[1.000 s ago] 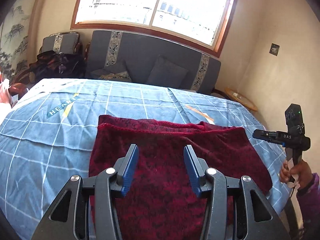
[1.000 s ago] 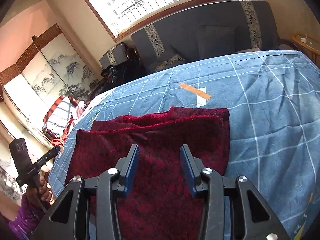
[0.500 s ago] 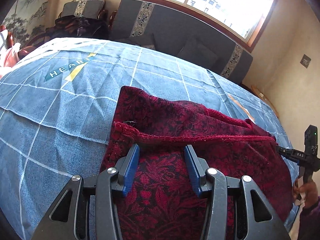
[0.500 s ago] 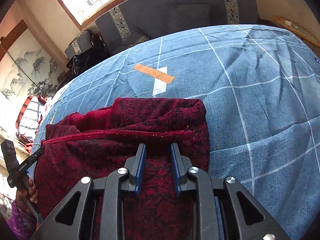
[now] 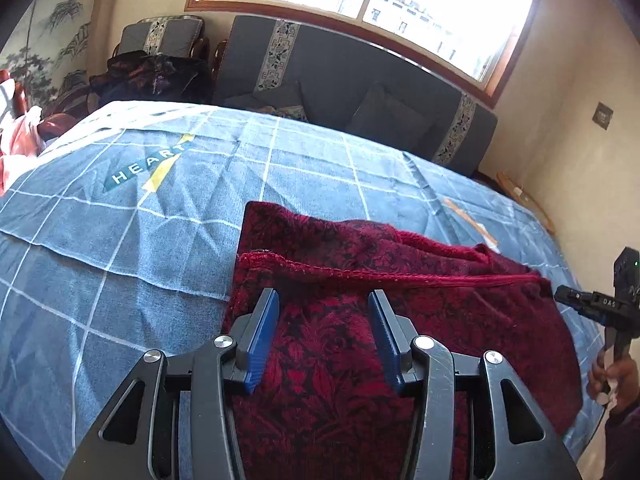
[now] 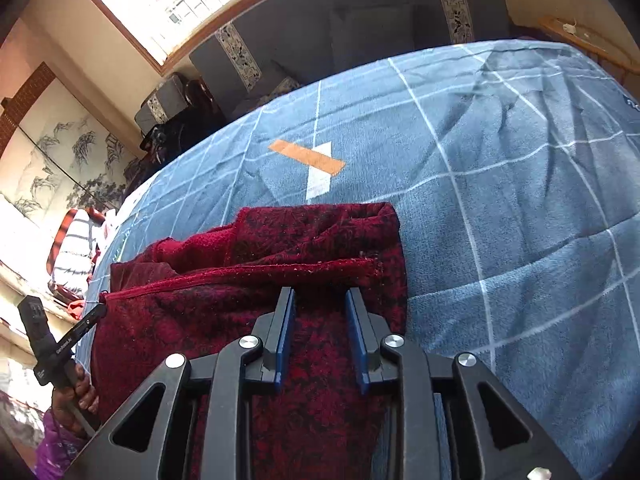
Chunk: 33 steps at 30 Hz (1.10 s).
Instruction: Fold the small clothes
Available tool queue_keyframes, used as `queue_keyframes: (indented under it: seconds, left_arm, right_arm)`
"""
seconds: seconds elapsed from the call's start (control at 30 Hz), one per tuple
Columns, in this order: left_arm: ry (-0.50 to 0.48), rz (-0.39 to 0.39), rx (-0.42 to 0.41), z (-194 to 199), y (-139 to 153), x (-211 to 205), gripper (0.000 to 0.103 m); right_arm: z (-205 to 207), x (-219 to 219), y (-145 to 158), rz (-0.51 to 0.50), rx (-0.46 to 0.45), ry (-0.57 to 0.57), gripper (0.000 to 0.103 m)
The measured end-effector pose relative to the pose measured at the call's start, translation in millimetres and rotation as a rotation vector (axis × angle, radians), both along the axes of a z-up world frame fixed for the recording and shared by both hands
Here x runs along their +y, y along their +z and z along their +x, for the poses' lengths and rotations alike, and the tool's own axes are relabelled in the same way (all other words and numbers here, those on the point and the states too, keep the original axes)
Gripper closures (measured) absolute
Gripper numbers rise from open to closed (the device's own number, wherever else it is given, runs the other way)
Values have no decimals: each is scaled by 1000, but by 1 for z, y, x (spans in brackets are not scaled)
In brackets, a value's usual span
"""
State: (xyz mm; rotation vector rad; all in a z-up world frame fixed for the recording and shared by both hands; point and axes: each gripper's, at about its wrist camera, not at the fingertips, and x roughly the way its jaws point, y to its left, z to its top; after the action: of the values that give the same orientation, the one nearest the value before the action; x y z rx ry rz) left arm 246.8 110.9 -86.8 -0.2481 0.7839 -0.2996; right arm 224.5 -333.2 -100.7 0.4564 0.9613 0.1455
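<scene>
At the far left a painted screen stood by the wall, with an armchair piled with dark clothes beside it. The blue checked bedspread lay creased, its "HEART" print to the left. The red patterned garment rested on the bedspread's near part, a hemmed layer doubled over another. The left gripper hung over its left edge, jaws parted, nothing pinched. The right gripper sat over its right edge, jaws narrower and just reopening, the cloth beneath them unpinched. Behind ran a grey sofa under the window.
</scene>
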Motion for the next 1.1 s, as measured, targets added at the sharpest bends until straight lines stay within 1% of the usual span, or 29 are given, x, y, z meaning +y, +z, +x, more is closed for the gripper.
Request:
queue_keyframes:
  seconds: [0.03, 0.07, 0.17, 0.23, 0.3, 0.37, 0.43, 0.47, 0.53, 0.6, 0.63, 0.67, 0.7, 0.73, 0.8, 0.87, 0.9, 0.93, 0.97, 1.03, 1.1]
  left_arm:
    - [-6, -16, -15, -13, 8, 5, 55]
    - [-22, -16, -25, -26, 14, 7, 54]
    - [-77, 48, -41, -73, 21, 6, 54]
    - [-96, 99, -49, -104, 16, 2, 55]
    - [-113, 106, -38, -127, 9, -1, 55]
    - [-120, 121, -30, -141, 0, -6, 55]
    - [-108, 171, 10, -144, -14, -11, 55]
    - [-98, 160, 40, -143, -21, -9, 56]
    - [-76, 74, 100, -139, -32, 2, 57]
    - [-59, 10, 139, -139, -40, 11, 60]
    - [-58, 4, 145, -139, -41, 13, 62]
    - [-57, 19, 152, -138, -42, 13, 67]
    - [-58, 22, 156, -137, -43, 14, 68]
    - [-59, 8, 159, -136, -45, 16, 68]
    - [-39, -5, 158, -135, -48, 23, 80]
    - [-35, -48, 166, -134, -48, 29, 80]
    - [-32, -67, 169, -135, -47, 32, 80]
    - [-27, -79, 168, -136, -45, 35, 80]
    - [-24, -83, 158, -138, -42, 37, 80]
    - [-17, -101, 114, -145, -31, 42, 79]
    - [-9, -115, 76, -152, -18, 46, 78]
  right_arm:
    - [-15, 3, 11, -7, -46, 10, 72]
    - [-32, 9, 21, -11, -80, 37, 71]
    - [-92, 36, 31, -25, -129, 146, 70]
    - [-130, 51, 29, -42, -149, 204, 70]
    - [-160, 63, 24, -94, -153, 233, 70]
    - [-177, 72, 16, -155, -144, 242, 70]
    - [-182, 73, 3, -173, -112, 224, 71]
    - [-182, 71, -4, -179, -91, 211, 72]
    - [-180, 64, -13, -148, -67, 186, 73]
    - [-179, 57, -19, -113, -72, 162, 74]
    - [-179, 57, -20, -106, -70, 158, 74]
    - [-179, 56, -20, -101, -68, 156, 74]
    - [-179, 55, -20, -94, -64, 153, 75]
    - [-178, 54, -22, -86, -62, 151, 75]
    - [-178, 53, -22, -89, -68, 151, 76]
    - [-178, 56, -21, -109, -64, 154, 76]
    - [-178, 58, -18, -117, -56, 155, 76]
    - [-176, 58, -14, -114, -46, 152, 72]
    - [-177, 60, -6, -104, -51, 144, 71]
    - [-186, 72, 19, -101, -125, 162, 71]
    - [-191, 98, 45, -135, -191, 236, 71]
